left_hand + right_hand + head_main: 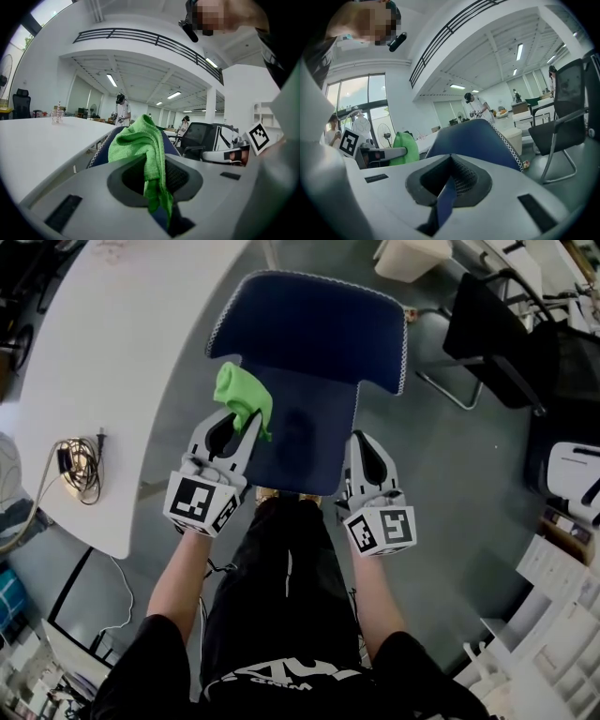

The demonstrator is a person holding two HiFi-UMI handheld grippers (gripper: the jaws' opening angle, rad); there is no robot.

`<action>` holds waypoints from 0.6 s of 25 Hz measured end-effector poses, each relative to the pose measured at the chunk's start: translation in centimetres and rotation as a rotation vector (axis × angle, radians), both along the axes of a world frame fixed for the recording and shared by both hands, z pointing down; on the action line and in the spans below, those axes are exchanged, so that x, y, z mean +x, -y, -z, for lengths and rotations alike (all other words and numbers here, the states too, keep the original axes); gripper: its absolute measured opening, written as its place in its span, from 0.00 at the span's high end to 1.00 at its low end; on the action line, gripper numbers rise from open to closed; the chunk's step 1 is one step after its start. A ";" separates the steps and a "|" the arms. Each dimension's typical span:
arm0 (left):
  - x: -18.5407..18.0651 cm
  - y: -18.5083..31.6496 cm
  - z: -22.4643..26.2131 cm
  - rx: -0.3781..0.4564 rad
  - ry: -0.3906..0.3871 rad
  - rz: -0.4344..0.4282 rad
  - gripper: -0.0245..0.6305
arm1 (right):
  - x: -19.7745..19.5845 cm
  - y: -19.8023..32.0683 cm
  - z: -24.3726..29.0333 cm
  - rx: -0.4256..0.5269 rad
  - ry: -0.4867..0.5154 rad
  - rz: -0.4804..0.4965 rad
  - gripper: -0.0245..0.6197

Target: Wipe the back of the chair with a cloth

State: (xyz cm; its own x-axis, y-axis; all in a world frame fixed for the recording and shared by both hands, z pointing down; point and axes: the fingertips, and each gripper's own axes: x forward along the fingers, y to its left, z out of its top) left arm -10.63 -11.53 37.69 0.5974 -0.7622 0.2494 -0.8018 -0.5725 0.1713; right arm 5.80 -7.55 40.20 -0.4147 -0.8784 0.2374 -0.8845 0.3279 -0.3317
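Note:
Below me stands a dark blue chair (309, 329); its narrower back (300, 442) reaches toward me. My left gripper (239, 426) sits at the back's left edge and is shut on a bright green cloth (244, 397), which bunches up over the blue fabric. In the left gripper view the green cloth (140, 145) hangs pinched between the jaws. My right gripper (364, 454) is at the back's right edge. In the right gripper view a strip of the blue chair back (446, 199) is clamped between its jaws, and the green cloth (401, 149) shows at the left.
A white curved table (122, 343) runs along the left with a coil of cable (80, 465) near its edge. A black office chair (497, 329) stands at the right. White shelving (553, 615) fills the lower right. Grey floor lies around the chair.

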 end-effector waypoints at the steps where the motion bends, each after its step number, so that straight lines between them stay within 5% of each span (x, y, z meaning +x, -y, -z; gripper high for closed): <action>1: 0.1 0.1 -0.4 -0.002 0.002 -0.002 0.86 | 0.1 0.0 -0.4 -0.003 -0.001 0.001 0.97; 15: -2.6 8.6 -4.1 0.100 0.161 0.084 0.86 | 0.8 -0.6 -2.7 -0.028 0.011 0.010 0.97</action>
